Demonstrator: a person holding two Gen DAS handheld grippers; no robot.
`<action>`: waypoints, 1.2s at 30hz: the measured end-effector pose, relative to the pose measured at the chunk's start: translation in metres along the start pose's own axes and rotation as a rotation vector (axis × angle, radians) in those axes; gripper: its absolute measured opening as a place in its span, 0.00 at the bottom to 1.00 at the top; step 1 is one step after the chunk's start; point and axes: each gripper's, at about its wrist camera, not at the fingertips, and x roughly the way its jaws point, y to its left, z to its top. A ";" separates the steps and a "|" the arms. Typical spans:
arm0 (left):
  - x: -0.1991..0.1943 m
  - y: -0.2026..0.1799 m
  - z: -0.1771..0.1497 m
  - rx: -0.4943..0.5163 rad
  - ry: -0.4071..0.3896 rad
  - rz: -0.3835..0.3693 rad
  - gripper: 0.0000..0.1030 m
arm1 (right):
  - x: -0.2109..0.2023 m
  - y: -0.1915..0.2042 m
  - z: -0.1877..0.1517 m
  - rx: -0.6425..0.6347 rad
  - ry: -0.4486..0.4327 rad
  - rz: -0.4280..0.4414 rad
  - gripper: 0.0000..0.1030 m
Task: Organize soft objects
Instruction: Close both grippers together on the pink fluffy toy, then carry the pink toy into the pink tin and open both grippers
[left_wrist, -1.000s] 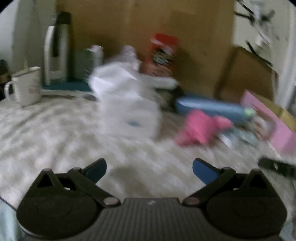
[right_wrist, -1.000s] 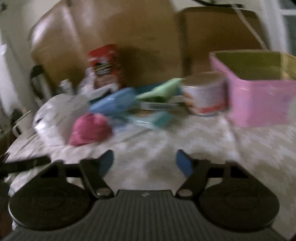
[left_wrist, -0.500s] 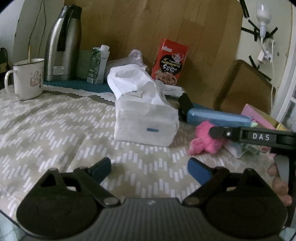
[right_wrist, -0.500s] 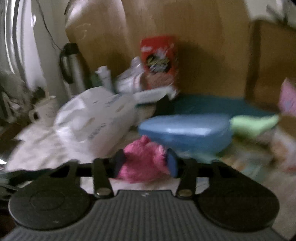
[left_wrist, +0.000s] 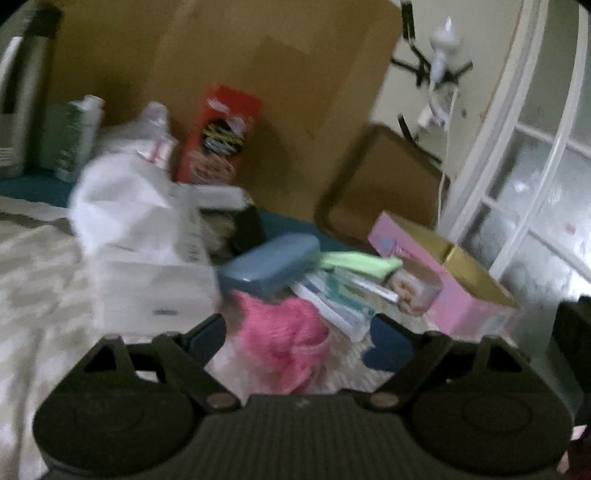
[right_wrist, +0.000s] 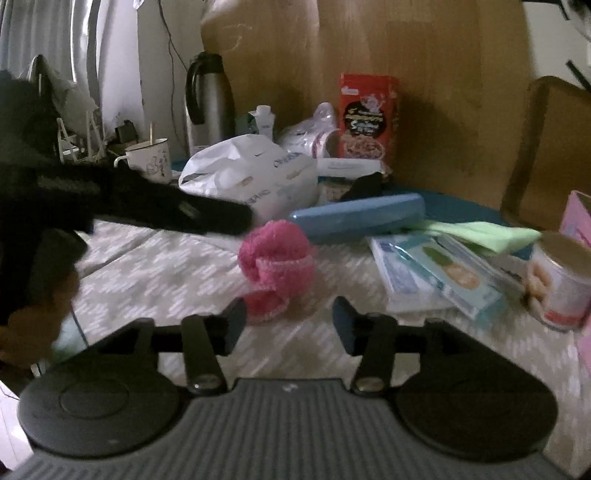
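Left wrist view: the left gripper (left_wrist: 295, 339) is spread wide with the pink sock ball (left_wrist: 284, 343) lying on the table (left_wrist: 44, 280) between its fingers, untouched, probably lined up for a grab. The pink box (left_wrist: 454, 291) stands open nearby, a likely destination.

Right wrist view: the right gripper (right_wrist: 288, 321) is also open and empty, with the sock ball (right_wrist: 277, 258) just ahead beside the blue case (right_wrist: 358, 216).

A large wooden board (right_wrist: 406, 74) leaned against the pale wall (left_wrist: 480, 74) behind a table covered in a grey-and-white patterned cloth (right_wrist: 166, 266). A white-framed frosted window (left_wrist: 535, 184) let in dim daylight on the right. Black-taped cables (left_wrist: 436, 74) hung on the wall.
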 end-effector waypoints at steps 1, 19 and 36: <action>0.010 -0.003 0.002 0.011 0.018 0.007 0.85 | 0.006 -0.001 0.003 -0.001 -0.001 0.013 0.61; 0.082 -0.146 0.022 0.129 0.066 -0.191 0.63 | -0.093 -0.081 -0.025 0.013 -0.275 -0.359 0.48; 0.100 -0.157 0.034 0.091 -0.008 0.011 0.94 | -0.121 -0.165 -0.042 0.216 -0.401 -0.612 0.63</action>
